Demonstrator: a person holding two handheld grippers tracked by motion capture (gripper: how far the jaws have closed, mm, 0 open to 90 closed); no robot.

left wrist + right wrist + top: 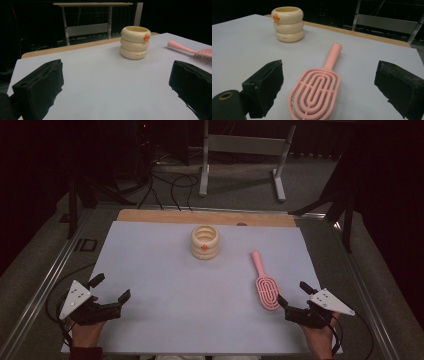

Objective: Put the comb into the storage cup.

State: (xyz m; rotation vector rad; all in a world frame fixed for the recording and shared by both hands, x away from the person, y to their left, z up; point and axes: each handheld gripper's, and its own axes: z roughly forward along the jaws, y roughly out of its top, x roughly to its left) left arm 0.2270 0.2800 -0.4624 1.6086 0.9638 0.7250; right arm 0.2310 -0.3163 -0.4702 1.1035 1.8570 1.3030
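White counter point(165, 270) carries a cream ringed plastic cup point(205, 241) at upper centre, its inside unclear. Pink vented plastic hairbrush point(265, 282) lies right, just before the open right claw point(292, 296); left claw point(111, 287) gapes empty.

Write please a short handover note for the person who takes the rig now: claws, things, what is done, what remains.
Left claw: open, holding nothing, low over the near left of the table.
Right claw: open, holding nothing, at the near right, just behind the brush head.
Brush: pink, lies flat on the right side, bristles down, handle pointing away toward the far edge.
Cup: cream, ribbed, upright near the far middle, apart from the brush.
Done: nothing handled yet, it seems.
Left: probably grip the brush with the right claw; the cup looks like the likely place for it.
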